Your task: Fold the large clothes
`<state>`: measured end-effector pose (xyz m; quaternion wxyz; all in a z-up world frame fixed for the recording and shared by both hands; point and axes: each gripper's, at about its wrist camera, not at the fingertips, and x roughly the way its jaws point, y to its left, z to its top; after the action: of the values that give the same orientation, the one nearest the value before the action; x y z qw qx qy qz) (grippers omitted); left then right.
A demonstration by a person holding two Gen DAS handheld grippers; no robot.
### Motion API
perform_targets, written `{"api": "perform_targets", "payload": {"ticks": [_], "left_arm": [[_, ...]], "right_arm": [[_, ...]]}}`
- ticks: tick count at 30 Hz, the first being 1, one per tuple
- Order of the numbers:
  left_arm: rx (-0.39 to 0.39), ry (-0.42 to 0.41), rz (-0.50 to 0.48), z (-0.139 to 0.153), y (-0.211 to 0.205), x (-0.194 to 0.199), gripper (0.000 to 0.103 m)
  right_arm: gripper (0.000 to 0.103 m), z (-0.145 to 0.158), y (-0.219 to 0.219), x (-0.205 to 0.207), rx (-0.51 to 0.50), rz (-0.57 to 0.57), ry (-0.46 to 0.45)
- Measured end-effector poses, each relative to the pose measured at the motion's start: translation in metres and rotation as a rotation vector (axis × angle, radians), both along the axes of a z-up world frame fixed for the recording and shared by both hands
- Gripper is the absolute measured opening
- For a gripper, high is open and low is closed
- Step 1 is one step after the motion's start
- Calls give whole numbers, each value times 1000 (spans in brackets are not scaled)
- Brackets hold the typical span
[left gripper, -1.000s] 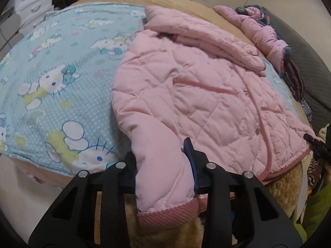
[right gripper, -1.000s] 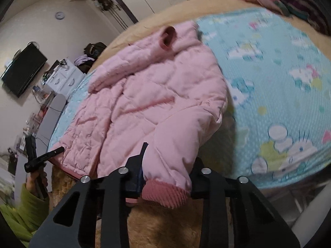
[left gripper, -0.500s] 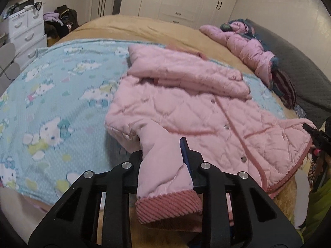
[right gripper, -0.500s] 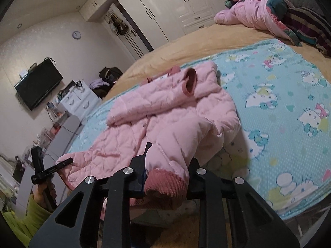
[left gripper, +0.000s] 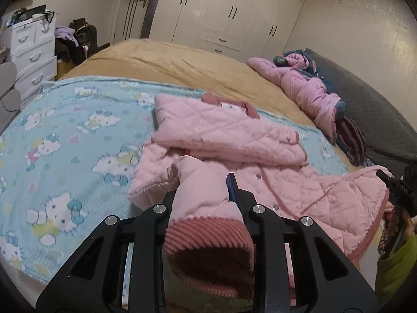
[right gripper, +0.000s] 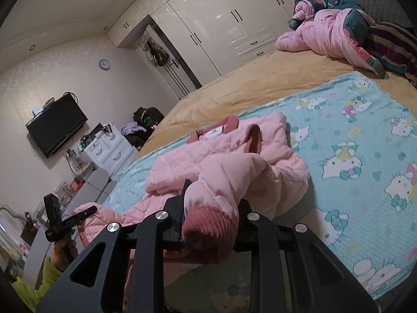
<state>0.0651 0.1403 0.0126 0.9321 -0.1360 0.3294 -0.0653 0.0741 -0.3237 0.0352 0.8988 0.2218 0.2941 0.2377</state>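
Left wrist view: the pink quilted jacket [left gripper: 234,146] lies on the cartoon-cat blanket [left gripper: 65,140] over the bed [left gripper: 166,62], and my left gripper [left gripper: 206,208] pinches one ribbed sleeve cuff [left gripper: 208,237]. My right gripper [right gripper: 211,216] clamps the other cuff [right gripper: 206,232], I judge so both sleeves can fold across the body.

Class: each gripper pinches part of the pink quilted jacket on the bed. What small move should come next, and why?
Probably carry the sleeve cuff in the left gripper forward, across the jacket. The cuff is lifted off the blanket, while the body lies flat; the right gripper holds the hem corner.
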Motion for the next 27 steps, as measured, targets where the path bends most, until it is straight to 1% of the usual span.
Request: {"api": "perform_targets", "payload": {"ticks": [4,8,14,20,24,27], "left_arm": [[0,-21,-2,10,1,10,19],[-20,-36,4,18,4,22,19],[-11,-52,8,27,4,38,19],[3,-59,12,32,9,58,19],[1,-61,23,33,17,77,19],[14,-61,32,34,22,94,19]], "right_arm": [[22,8,-1,11,17,-15,-20],[22,14,-2,22,23,-25,-28],[22,23,-2,39,46,-37,-45],[22,28,-2,63,80,-48,-52],[22,30,-2,82,90,-64,-59],[22,33,-3,100,91,-74,-56]]}}
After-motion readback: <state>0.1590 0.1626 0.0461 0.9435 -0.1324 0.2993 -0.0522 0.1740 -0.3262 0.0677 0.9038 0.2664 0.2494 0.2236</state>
